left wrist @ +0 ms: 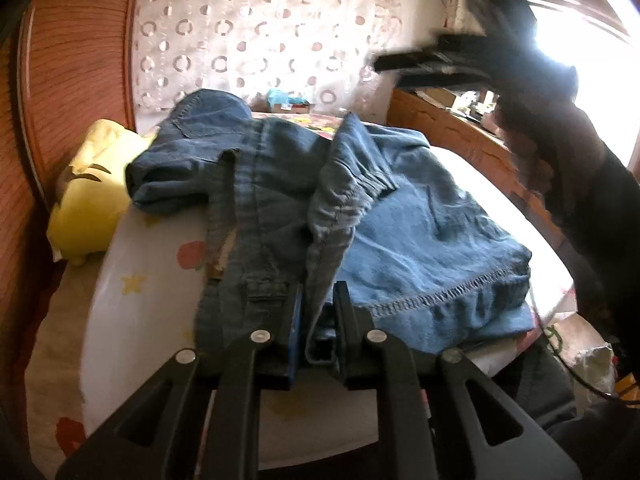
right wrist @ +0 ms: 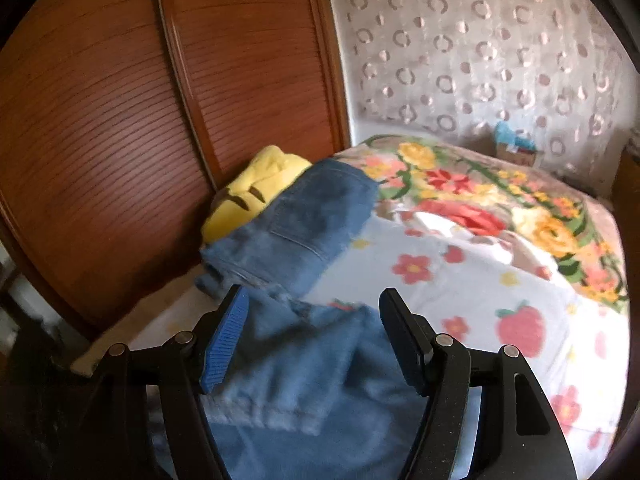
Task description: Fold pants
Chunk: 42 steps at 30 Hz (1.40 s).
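Left hand-held gripper (left wrist: 316, 308): my jaws are clamped on a fold of the jeans.
Right hand-held gripper (right wrist: 314, 340): my jaws are spread wide above denim, gripping nothing.
Jeans (left wrist: 400, 236): crumpled on the bed (left wrist: 148, 276), beside a yellow pillow (left wrist: 92, 196).

The left gripper (left wrist: 318, 312) sits at 6 o'clock in its own view, its jaws nearly together and pinching cloth. The right gripper (right wrist: 314, 332) has its jaws spread wide; from the left wrist it shows blurred at 2 o'clock, raised in a dark-sleeved arm.
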Motion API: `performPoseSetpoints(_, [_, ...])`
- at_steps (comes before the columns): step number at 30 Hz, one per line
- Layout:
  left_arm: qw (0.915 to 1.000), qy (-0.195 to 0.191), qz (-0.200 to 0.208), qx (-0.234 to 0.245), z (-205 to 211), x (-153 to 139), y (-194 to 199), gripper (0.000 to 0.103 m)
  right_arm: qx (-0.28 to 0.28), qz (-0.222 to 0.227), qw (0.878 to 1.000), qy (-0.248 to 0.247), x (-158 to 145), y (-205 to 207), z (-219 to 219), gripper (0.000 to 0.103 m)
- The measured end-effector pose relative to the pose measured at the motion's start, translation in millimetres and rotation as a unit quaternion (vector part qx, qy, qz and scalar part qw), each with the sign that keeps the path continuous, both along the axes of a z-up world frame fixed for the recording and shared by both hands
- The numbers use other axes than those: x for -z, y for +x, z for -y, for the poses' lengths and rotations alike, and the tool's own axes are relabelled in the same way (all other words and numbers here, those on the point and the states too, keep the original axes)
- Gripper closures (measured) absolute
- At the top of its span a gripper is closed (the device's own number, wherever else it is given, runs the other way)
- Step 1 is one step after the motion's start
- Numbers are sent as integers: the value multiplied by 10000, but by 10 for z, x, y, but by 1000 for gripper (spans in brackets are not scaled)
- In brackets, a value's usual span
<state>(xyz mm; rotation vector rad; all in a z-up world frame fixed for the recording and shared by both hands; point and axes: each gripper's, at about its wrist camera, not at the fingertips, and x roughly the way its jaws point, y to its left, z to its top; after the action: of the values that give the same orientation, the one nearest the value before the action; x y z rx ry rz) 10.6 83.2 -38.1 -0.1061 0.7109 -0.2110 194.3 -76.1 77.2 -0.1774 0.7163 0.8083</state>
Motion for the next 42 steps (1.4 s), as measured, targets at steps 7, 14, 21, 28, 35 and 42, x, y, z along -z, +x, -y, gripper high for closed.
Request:
performPoseSetpoints(7, [9997,23,96,-223,-145,-84,-10,89,430,89,9977,-519,383,-200,587,33])
performPoseSetpoints(14, [9993,120,13,-345,-202,-29,18,89,903,-254,9927,-761,919,-338,1103,33])
performPoseSetpoints(21, [9988,188,-147,-433,-198,66,86,89,938,-715,9916,-535,1181,-267,1294,33])
performPoseSetpoints(28, [9986,164,-223,-442,-215,130,100,89,614,-1117,9918,-137,1328,-216,1200,44])
performPoseSetpoints(35, [9986,127,-246,-460,-217,163,96,89,319,-979,9946,155,1159,-305,1135,96])
performPoseSetpoints(42, [9989,25,38,-462,-234,-46,12,89,295,-70,9985,446,196,-580,1101,99])
